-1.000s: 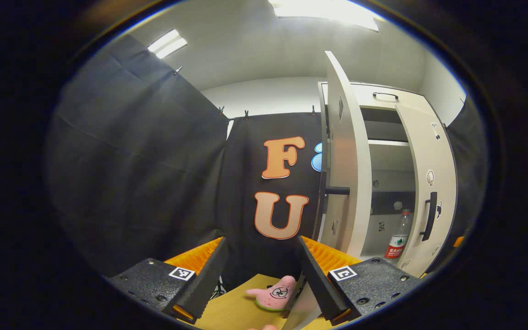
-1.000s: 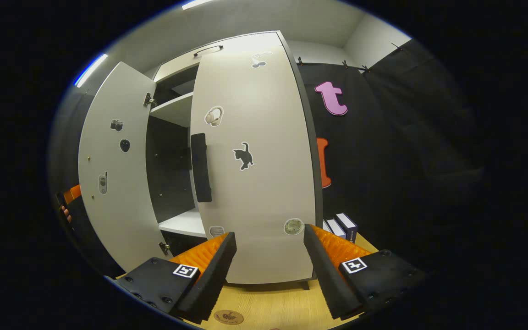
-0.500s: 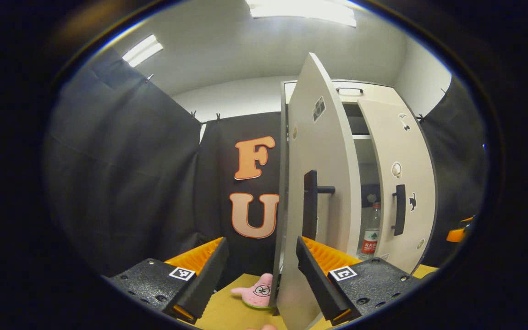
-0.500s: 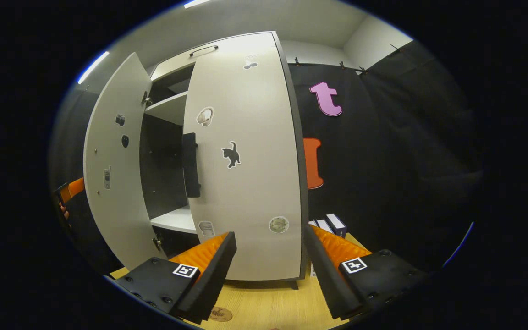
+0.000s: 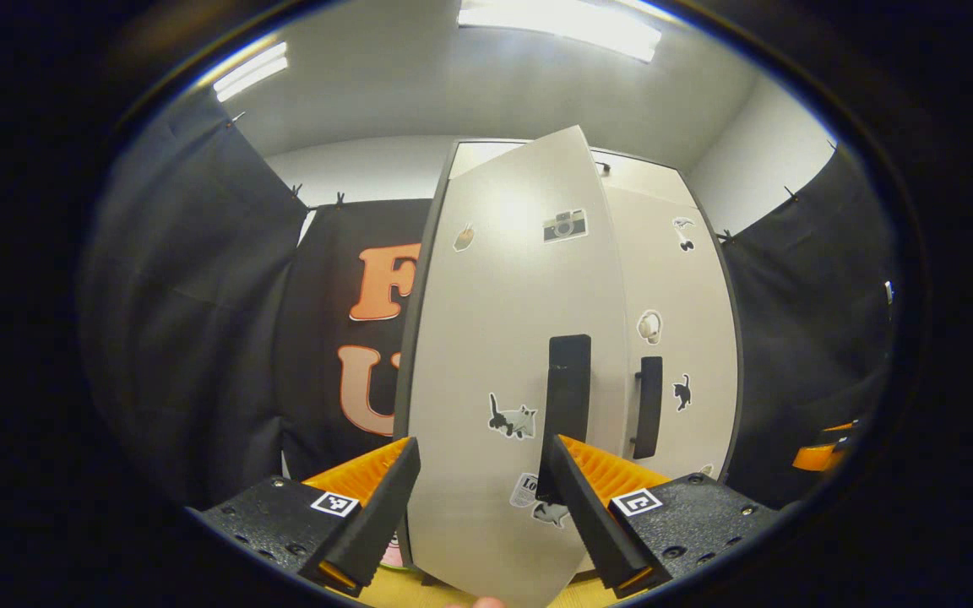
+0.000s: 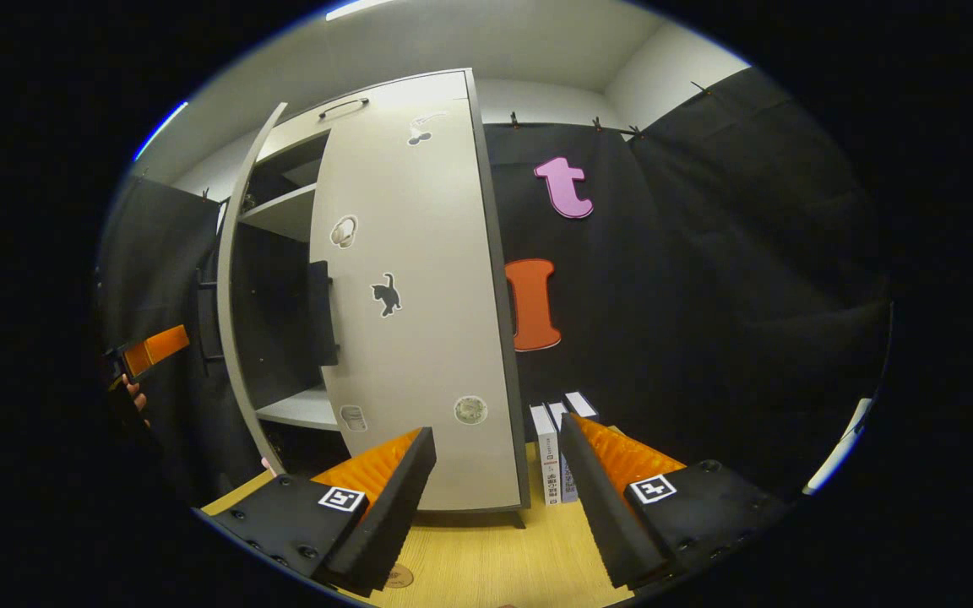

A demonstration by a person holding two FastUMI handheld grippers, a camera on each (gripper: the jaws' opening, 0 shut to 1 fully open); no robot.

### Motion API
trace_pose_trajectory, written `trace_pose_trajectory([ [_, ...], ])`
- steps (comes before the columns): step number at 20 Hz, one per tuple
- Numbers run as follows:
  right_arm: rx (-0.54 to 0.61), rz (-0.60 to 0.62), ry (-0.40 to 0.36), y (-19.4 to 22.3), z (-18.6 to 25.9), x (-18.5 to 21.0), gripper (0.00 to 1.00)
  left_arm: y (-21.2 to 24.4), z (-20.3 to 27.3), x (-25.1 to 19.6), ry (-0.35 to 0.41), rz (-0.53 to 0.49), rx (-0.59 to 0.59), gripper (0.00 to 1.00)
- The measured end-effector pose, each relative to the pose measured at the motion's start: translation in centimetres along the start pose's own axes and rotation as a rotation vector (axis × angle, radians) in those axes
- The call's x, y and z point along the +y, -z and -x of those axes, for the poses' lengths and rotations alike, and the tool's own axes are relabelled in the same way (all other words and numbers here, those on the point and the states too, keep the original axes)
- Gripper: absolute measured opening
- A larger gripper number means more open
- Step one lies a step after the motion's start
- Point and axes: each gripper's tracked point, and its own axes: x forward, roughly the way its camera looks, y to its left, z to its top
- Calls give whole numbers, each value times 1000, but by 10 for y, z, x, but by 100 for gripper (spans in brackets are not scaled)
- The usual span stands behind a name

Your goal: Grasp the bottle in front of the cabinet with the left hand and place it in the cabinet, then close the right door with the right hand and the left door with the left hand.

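Note:
The white cabinet's left door [image 5: 495, 338] stands almost flat toward me, its black handle [image 5: 568, 388] just above my right finger. My left gripper [image 5: 482, 507] is open, and the door's lower edge sits between its fingers; I cannot tell if they touch it. The right door [image 5: 681, 321] lies flat against the cabinet. In the right gripper view the right door [image 6: 419, 321] is shut and the left door [image 6: 237, 279] is still ajar, seen edge-on. My right gripper [image 6: 495, 498] is open and holds nothing, a little back from the right door. The doors hide the bottle.
Several books [image 6: 550, 452] stand on the wooden table [image 6: 495, 566] just right of the cabinet. The left gripper [image 6: 157, 346] appears beyond the ajar door; the right gripper [image 5: 824, 435] shows at the far right. A shelf [image 6: 292, 409] is visible inside.
The left door has swung from wide open to nearly shut, covering the bottle and the pink plush toy. The right gripper has drawn back from the shut right door and turned rightward.

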Motion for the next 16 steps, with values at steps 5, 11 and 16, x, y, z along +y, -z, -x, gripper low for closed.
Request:
trace_pose_trajectory([
  [5, 1, 2, 50, 2, 16, -16, 98, 4, -23, -26, 57, 34, -18, 94],
  [11, -8, 7, 81, 0, 27, -29, 98, 10, -52, -29, 29, 19, -22, 92],
  [16, -4, 21, 103, 0, 31, -40, 98, 22, -77, -44, 35, 51, -18, 94],
])
